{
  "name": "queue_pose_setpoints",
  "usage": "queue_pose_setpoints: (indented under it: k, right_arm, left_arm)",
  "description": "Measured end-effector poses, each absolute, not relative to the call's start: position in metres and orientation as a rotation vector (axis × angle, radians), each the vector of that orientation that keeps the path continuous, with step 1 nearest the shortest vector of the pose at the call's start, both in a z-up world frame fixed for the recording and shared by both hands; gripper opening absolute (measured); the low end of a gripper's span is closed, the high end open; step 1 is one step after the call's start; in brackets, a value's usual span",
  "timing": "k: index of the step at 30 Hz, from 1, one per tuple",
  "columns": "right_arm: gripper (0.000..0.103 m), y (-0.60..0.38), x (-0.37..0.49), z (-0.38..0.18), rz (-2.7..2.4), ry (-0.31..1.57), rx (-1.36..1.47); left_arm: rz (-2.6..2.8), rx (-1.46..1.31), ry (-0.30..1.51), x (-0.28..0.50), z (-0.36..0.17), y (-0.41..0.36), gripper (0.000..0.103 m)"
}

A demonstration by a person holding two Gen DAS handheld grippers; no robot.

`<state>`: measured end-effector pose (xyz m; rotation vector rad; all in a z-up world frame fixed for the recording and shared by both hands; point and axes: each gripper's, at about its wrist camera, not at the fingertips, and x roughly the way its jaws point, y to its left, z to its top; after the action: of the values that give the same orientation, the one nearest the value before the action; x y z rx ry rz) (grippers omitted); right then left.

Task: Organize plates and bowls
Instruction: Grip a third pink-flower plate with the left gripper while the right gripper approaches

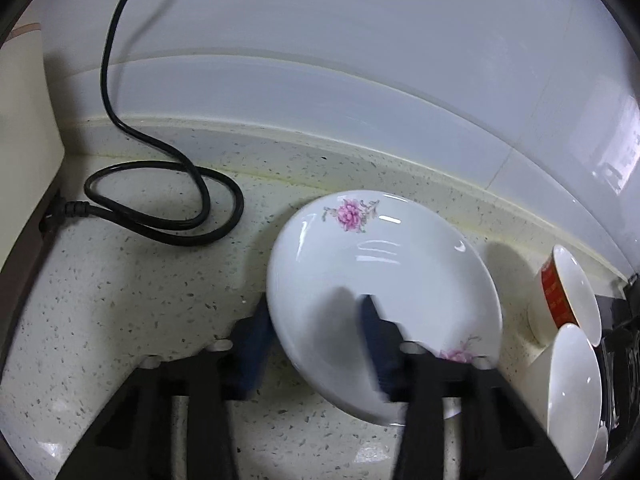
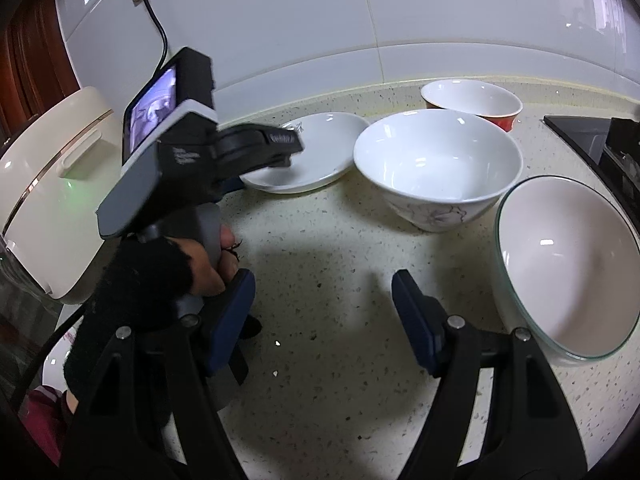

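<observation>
On counter (image 2: 328, 280) | plate (image 1: 376, 280): 1, left gripper (image 1: 316, 344) clamps rim | bowls: 3 | right gripper (image 2: 324, 320) wide, empty

Left tongs (image 1: 316, 344) straddle flowered plate (image 1: 380, 280) rim; 2 bowls (image 1: 568, 320) right

My left camera looks steeply down past its hand-held gripper (image 1: 316, 344), close over the flowered plate (image 1: 384, 280); my right looks down at the tabletop (image 2: 320, 280), sharing that plate.

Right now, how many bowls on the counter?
3. Red-and-white bowl at the back near the wall, large white bowl in front of it, glass-rimmed bowl nearest, far right. More could sit outside the frames.
</observation>
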<state>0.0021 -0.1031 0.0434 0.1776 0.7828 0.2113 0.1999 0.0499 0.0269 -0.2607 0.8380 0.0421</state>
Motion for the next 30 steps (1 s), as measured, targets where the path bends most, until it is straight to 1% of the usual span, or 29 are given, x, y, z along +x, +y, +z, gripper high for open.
queue_pose_setpoints:
  k: [2,5,7,14,17,24,27,28,30]
  right_arm:
    - [0.074,-0.104,0.002,0.043,0.211,0.779,0.174]
    - [0.074,-0.102,0.002,0.043,0.207,0.772,0.160]
    - [0.074,-0.101,0.000,0.044,0.208,0.771,0.160]
    - [0.074,-0.102,0.000,0.043,0.221,0.775,0.165]
    - [0.074,-0.100,-0.002,0.044,0.227,0.763,0.158]
    - [0.076,-0.082,-0.003,0.050,0.232,0.735,0.115]
    - [0.076,-0.069,0.008,0.053,0.232,0.747,0.074]
    - [0.077,-0.068,0.014,0.054,0.251,0.755,0.091]
    - [0.078,-0.068,0.026,0.057,0.285,0.793,0.176]
  left_arm:
    - [0.049,-0.284,0.837,0.199,0.025,0.053,0.025]
    - [0.036,-0.315,0.833,0.200,0.024,0.057,0.019]
    - [0.034,-0.323,0.831,0.196,0.024,0.061,0.018]
    - [0.057,-0.310,0.837,0.170,0.023,0.069,0.019]
    - [0.063,-0.317,0.848,0.159,0.023,0.086,0.019]
    - [0.142,-0.347,0.840,0.101,0.024,0.119,0.019]
    - [0.175,-0.364,0.831,0.093,0.025,0.128,0.022]
    - [0.183,-0.381,0.834,0.096,0.025,0.130,0.025]
    - [0.195,-0.409,0.831,0.101,0.024,0.134,0.026]
